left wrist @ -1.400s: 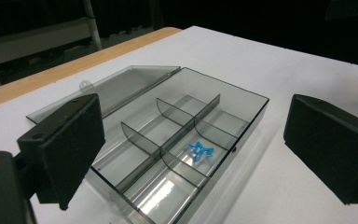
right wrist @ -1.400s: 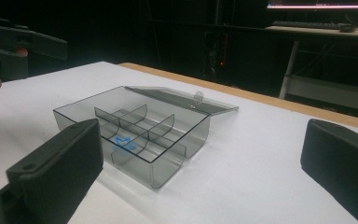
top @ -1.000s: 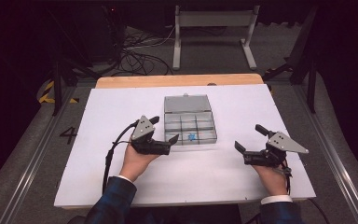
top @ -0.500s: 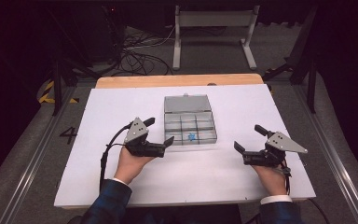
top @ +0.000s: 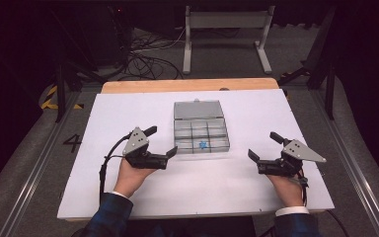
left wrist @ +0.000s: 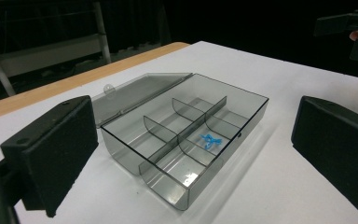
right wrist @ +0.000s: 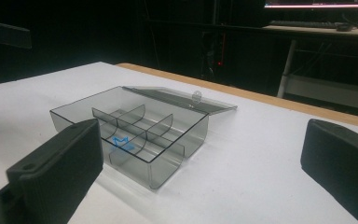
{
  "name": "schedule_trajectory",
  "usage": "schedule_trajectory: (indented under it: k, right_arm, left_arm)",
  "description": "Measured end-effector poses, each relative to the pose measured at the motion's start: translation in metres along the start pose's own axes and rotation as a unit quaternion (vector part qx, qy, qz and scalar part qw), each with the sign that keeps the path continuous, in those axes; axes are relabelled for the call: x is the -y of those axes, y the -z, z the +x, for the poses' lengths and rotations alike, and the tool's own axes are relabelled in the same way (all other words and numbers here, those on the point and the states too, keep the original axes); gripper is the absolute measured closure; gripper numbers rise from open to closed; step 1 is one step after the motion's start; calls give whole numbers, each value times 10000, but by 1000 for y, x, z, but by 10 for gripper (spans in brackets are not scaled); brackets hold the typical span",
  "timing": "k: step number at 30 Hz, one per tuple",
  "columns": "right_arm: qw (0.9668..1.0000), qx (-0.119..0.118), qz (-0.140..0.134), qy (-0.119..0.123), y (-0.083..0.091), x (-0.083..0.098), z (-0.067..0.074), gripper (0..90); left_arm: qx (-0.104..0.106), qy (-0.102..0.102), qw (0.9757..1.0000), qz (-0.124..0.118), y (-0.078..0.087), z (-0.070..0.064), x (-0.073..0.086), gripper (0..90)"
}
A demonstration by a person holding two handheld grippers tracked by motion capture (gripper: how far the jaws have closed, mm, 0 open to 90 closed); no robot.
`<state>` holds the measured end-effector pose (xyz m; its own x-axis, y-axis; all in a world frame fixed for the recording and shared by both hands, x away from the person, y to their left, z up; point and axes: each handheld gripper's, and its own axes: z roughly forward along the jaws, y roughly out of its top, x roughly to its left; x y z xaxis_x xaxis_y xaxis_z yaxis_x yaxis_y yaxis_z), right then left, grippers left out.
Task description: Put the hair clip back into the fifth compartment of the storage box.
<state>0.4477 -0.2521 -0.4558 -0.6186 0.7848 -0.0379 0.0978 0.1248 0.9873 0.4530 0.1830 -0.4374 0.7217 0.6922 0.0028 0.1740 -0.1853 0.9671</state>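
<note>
A clear grey compartment box (top: 200,129) lies mid-table with its lid (top: 198,109) laid open flat on the far side. A small blue piece (top: 202,144) rests in the front middle compartment; it is also seen in the left gripper view (left wrist: 210,140) and the right gripper view (right wrist: 122,143). My left gripper (top: 161,140) is open and empty, just left of the box's front corner. To the right of the box and apart from it, my right gripper (top: 264,146) is open and empty too. Both point towards the box (left wrist: 182,135) (right wrist: 135,128).
The white table top (top: 128,108) has a wooden strip (top: 187,85) along its far edge. Beyond it on the floor stand a metal frame (top: 224,37) and loose cables (top: 148,59). Each gripper trails a cable (top: 103,168) towards the person.
My left gripper has drawn slightly left, away from the box. The right gripper and the box have stayed put.
</note>
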Motion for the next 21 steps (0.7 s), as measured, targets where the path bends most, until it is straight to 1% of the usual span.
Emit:
schedule_trajectory:
  k: [4,6,7,8,9,10,12,15,16,20,21]
  right_arm:
    - [10000,6,-1,3,0,0,0,0]
    - [10000,4,-1,0,0,0,0,0]
    - [10000,5,-1,1,0,0,0,0]
    - [10000,6,-4,1,0,0,0,0]
    - [10000,-2,-8,-1,0,0,0,0]
    - [10000,6,-3,2,0,0,0,0]
    - [10000,2,-1,3,0,0,0,0]
    - [10000,-9,13,1,0,0,0,0]
    - [10000,-19,18,-8,0,0,0,0]
    - [10000,-24,20,-4,0,0,0,0]
    - [10000,-25,20,-3,0,0,0,0]
  left_arm:
    - [-9,13,10000,-53,4,3,0,5]
    - [-14,62,10000,-65,6,4,1,3]
    - [-27,40,10000,-77,8,5,1,3]
    - [-6,114,9999,-86,8,5,1,3]
    - [-13,121,9999,-107,9,6,1,2]
    - [-26,85,9999,-124,10,7,1,2]
    - [-29,111,9998,-135,12,7,0,2]
    - [-42,115,9998,-159,15,9,1,2]
    - [-62,87,9998,-162,16,10,1,2]
    - [-88,130,9997,-172,19,11,3,2]
    - [-105,113,9997,-194,20,12,3,2]
